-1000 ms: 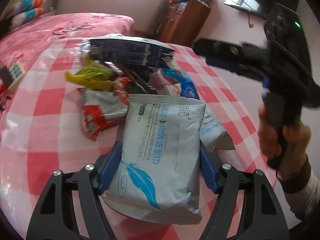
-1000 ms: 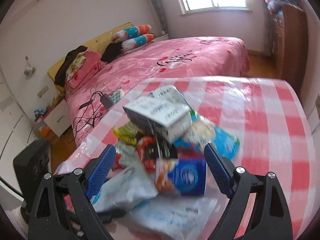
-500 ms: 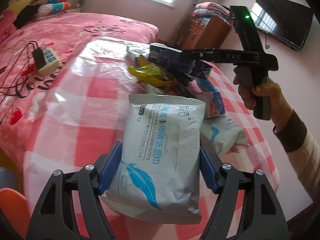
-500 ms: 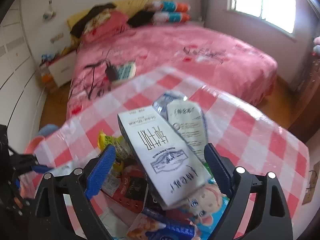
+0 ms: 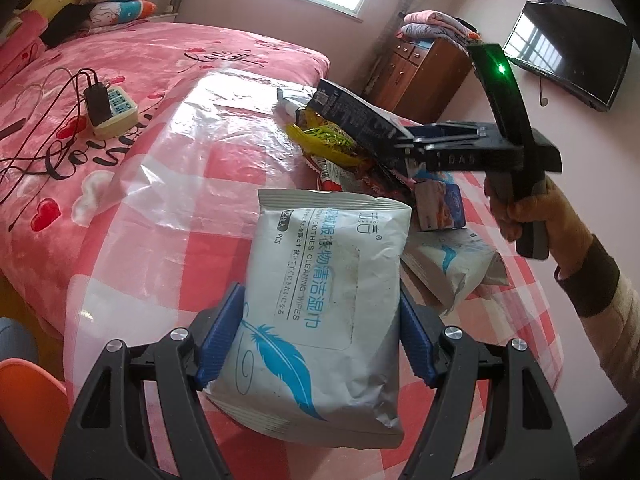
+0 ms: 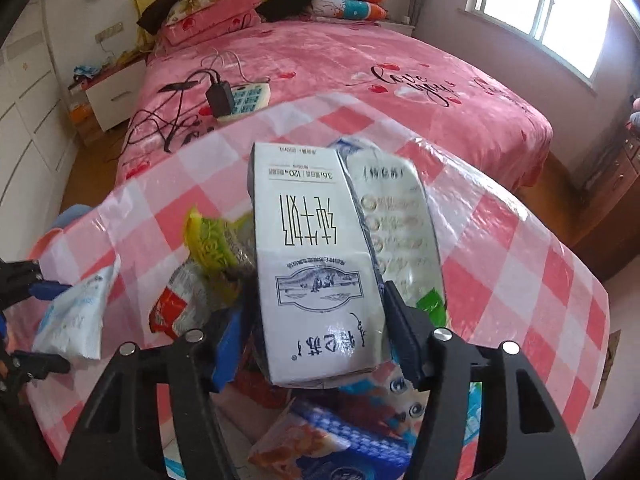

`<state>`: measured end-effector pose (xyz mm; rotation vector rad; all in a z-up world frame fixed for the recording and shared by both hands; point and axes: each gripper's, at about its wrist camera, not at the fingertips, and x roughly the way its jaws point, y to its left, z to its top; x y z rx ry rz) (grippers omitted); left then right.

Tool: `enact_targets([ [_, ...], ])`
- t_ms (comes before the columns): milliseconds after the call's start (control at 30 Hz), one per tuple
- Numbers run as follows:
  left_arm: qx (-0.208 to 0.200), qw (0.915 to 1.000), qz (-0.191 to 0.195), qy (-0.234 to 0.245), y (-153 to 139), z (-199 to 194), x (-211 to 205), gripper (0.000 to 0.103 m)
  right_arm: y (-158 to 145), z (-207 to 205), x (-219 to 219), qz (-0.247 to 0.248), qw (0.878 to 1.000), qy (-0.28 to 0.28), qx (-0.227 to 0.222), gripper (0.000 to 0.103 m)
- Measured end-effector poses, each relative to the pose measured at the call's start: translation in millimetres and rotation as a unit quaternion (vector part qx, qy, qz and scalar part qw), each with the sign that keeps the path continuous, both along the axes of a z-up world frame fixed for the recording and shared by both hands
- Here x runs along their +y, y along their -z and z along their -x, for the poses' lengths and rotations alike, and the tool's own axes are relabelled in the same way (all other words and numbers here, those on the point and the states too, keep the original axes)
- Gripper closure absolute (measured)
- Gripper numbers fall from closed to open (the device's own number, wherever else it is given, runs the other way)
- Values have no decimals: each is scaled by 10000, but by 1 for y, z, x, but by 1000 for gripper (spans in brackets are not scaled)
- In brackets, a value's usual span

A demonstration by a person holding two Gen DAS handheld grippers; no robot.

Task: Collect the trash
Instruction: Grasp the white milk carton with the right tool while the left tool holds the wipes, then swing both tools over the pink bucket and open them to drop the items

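Observation:
My left gripper is shut on a white wet-wipes pack with a blue feather print, held above the checked table. My right gripper is shut on a white milk carton, lifted over the trash pile; in the left wrist view the carton looks dark and sticks out of the right gripper. The pile holds a yellow-green wrapper, a red-and-white wrapper, a blue tissue pack and a second wipes pack. The held wipes pack also shows in the right wrist view.
The table has a pink-and-white checked cloth under clear plastic. A pink bed stands behind it, with a power strip and cables. A wooden dresser and wall TV are at the right. An orange stool is at lower left.
My right gripper has closed on the milk carton and lifted it off the pile. My left gripper has pulled back and left with the wipes pack.

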<state>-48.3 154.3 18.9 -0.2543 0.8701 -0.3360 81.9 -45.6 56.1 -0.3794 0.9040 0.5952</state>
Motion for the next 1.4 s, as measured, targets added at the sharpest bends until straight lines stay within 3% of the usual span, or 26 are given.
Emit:
enact_targets([
  [267,-30,9998,92,-145,3,7,7,30,-2,19,-8,-436,9982,400,-1,41],
  [733,-117,9989,137,-425,-1,31,19,30,-39,83,-15,-1052,9904,817,-362,41],
  [1067,-137,9975,166,-666,-3,56,39,30,-41,124,4,-1409,9874,702,-138,41],
  [1400,-233,9943,204,-1016,-10,87,74,30,-33,159,46,-2063,9764,362,528,41],
])
